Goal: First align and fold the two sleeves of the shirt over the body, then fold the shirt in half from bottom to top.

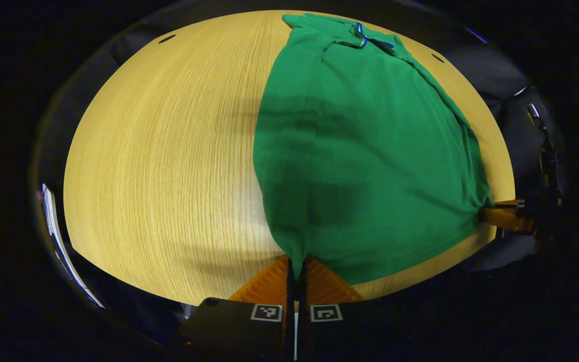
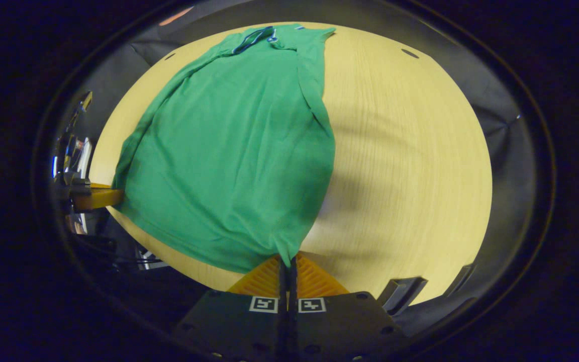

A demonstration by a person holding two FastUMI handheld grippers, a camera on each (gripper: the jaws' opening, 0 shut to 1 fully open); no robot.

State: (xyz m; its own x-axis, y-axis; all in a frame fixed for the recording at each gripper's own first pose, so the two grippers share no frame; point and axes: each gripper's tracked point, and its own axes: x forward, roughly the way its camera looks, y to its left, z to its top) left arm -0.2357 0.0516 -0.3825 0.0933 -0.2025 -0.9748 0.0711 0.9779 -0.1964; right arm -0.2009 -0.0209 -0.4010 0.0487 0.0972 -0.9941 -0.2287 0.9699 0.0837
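Note:
A green shirt (image 1: 360, 151) lies on the round wooden table (image 1: 169, 166), collar at the far side and both sleeves folded over the body. My left gripper (image 1: 297, 269) is shut on the shirt's near bottom corner, the cloth pinched and drawn up between its fingers. In the right gripper view the same shirt (image 2: 234, 151) spreads across the table (image 2: 410, 166), and my right gripper (image 2: 287, 264) is shut on the other bottom corner. Each view also shows the other gripper at the shirt's hem: the right gripper (image 1: 503, 213) and the left gripper (image 2: 96, 197).
Bare wood stretches to the left of the shirt in the left gripper view and to its right in the right gripper view. The table's near edge runs just under both grippers. Black cloth walls ring the table.

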